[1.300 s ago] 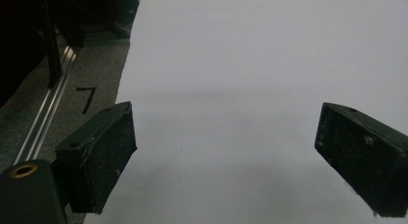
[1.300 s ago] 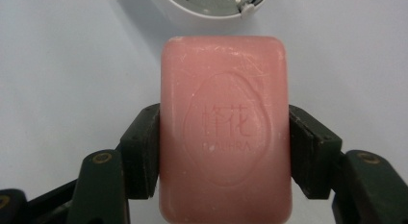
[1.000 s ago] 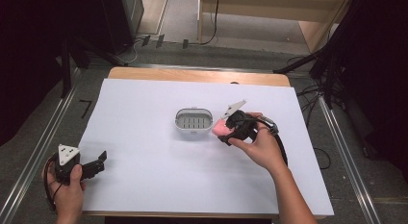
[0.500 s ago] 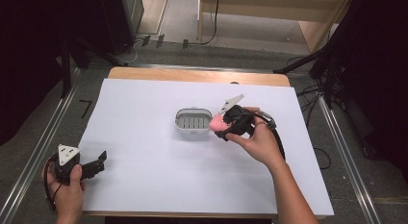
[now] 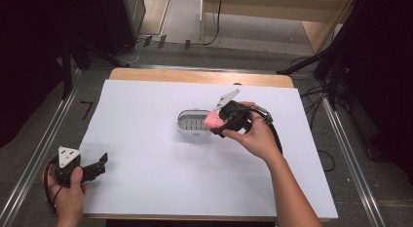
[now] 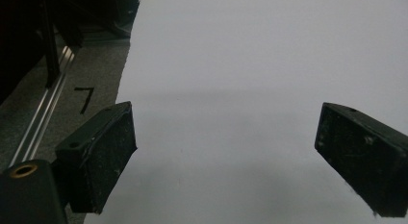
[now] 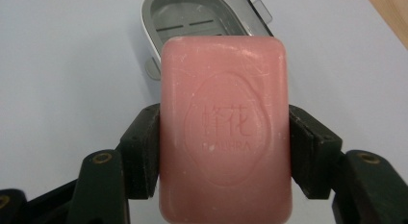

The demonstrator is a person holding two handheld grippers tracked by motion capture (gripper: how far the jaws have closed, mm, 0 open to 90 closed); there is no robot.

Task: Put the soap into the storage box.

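A pink soap bar [image 7: 225, 123] with a stamped oval mark sits between the black jaws of my right gripper [image 7: 223, 147], which press on its two long sides. In the high view the right gripper [image 5: 221, 122] holds the soap bar [image 5: 213, 120] at the right rim of a white soap dish [image 5: 194, 121] with a slotted grey floor. The soap dish [image 7: 202, 19] lies just beyond the bar. My left gripper [image 5: 100, 163] rests near the table's front left corner, its jaws wide apart. The left gripper [image 6: 226, 161] has bare white table between its pads.
A white sheet [image 5: 146, 154] covers the wooden table [image 5: 195, 77]. A metal rail [image 5: 41, 154] runs along the floor on the left, with a "7" mark [image 6: 84, 96] beside it. Cables and dark stands lie beyond the far edge.
My right gripper has carried the soap bar leftward and slightly up, from beside the dish to its right rim. The left hand has stayed put.
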